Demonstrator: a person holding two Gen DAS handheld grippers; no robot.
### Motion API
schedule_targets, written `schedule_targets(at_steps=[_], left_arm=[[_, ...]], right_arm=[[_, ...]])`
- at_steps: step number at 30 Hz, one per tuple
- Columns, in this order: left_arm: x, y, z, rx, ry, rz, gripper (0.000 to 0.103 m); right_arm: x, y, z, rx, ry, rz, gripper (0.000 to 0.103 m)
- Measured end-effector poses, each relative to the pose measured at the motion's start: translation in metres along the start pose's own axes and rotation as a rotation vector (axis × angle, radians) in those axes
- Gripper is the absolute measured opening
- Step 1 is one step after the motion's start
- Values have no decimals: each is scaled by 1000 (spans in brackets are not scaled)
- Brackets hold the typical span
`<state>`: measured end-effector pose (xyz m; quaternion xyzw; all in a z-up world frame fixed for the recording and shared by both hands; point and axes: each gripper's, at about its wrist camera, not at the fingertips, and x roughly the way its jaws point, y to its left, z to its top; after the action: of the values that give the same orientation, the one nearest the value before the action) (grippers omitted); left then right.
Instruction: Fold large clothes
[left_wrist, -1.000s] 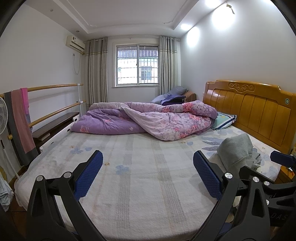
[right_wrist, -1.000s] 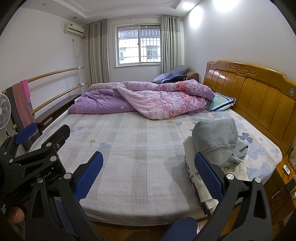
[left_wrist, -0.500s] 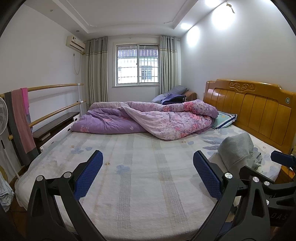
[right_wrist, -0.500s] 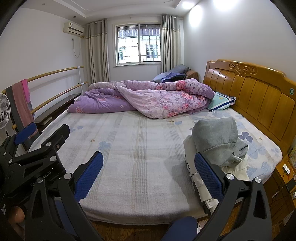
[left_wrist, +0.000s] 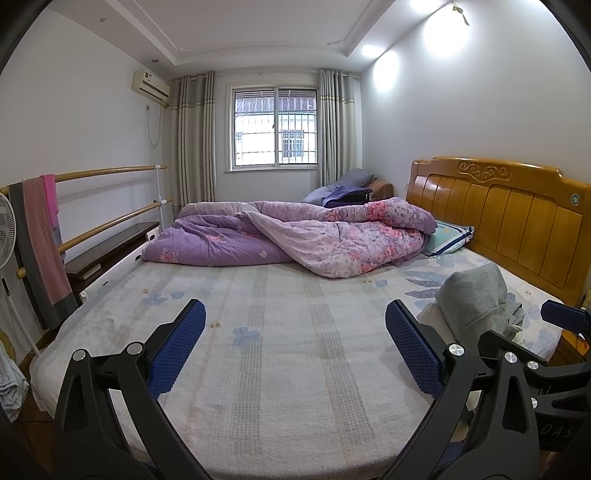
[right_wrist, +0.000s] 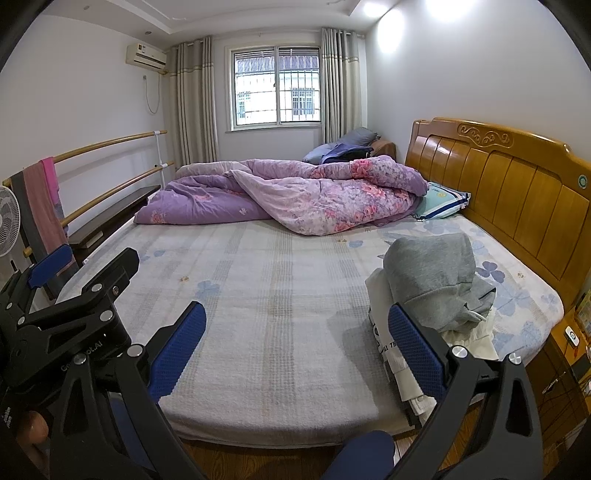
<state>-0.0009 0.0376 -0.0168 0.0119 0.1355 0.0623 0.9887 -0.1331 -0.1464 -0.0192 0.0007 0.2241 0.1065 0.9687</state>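
A crumpled grey hoodie lies on top of a stack of folded light clothes at the bed's front right corner; it also shows as the grey hoodie in the left wrist view. My left gripper hovers open over the near edge of the bed, nothing between its blue pads. My right gripper is open too, its right finger in front of the stack's near side. The left gripper's body shows at the left of the right wrist view.
A rumpled purple floral quilt fills the far side of the bed, with a pillow by the wooden headboard. A rail with hanging towels and a fan stand at left. A nightstand sits at right.
Both views have barely shifted; the grippers stay open and the clothes have not moved.
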Motion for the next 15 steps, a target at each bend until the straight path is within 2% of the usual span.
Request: schedule_targets(at_steps=[15], left_arm=[[0, -1, 0, 1, -1, 0, 98]], right_arm=[[1, -1, 1, 2, 3, 0, 95]])
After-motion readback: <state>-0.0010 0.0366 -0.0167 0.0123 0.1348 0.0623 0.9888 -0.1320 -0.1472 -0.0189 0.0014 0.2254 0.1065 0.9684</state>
